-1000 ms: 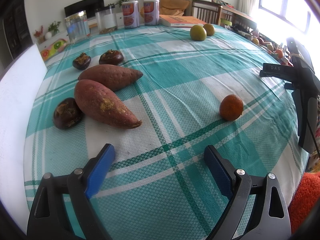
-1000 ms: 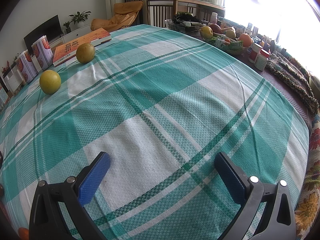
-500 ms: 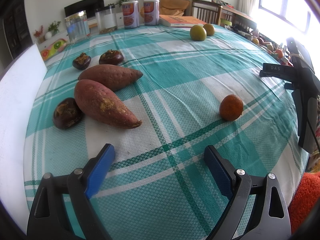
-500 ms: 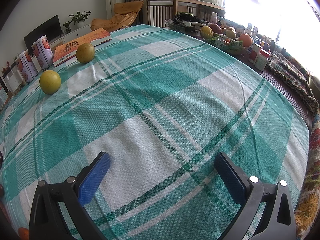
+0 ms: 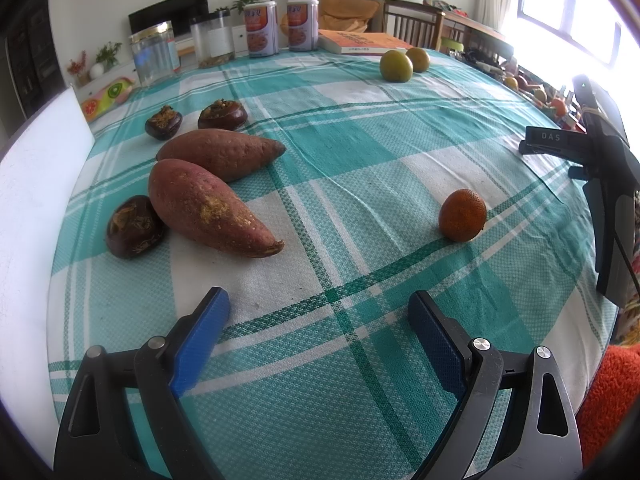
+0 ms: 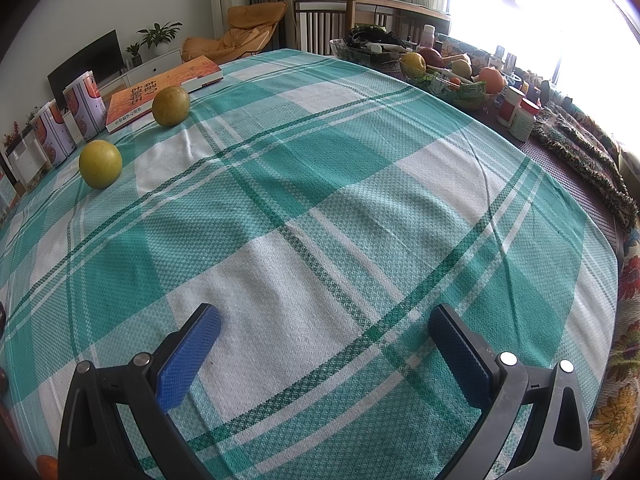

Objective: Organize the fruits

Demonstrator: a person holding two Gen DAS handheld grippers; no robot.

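Note:
In the left wrist view, two sweet potatoes (image 5: pixel 208 210) (image 5: pixel 222 152) lie at the left with three dark water chestnuts (image 5: pixel 134 226) (image 5: pixel 163 122) (image 5: pixel 222 114) around them. A small orange (image 5: pixel 462 215) sits alone at the right. Two yellow-green fruits (image 5: pixel 396 65) (image 5: pixel 418 59) lie far back; the right wrist view shows them at left (image 6: pixel 100 163) (image 6: pixel 171 105). My left gripper (image 5: pixel 318 312) is open and empty above the cloth, short of the orange. My right gripper (image 6: pixel 324 328) is open and empty; its body shows at the left view's right edge (image 5: pixel 600 168).
A green-and-white checked tablecloth (image 5: pixel 352 148) covers the table. Jars and tins (image 5: pixel 262 28) and a book (image 5: pixel 360 42) stand along the far edge. A fruit bowl (image 6: pixel 448 76) and small pots (image 6: pixel 520 114) sit beyond the cloth at the right. A white board (image 5: pixel 36 184) borders the left.

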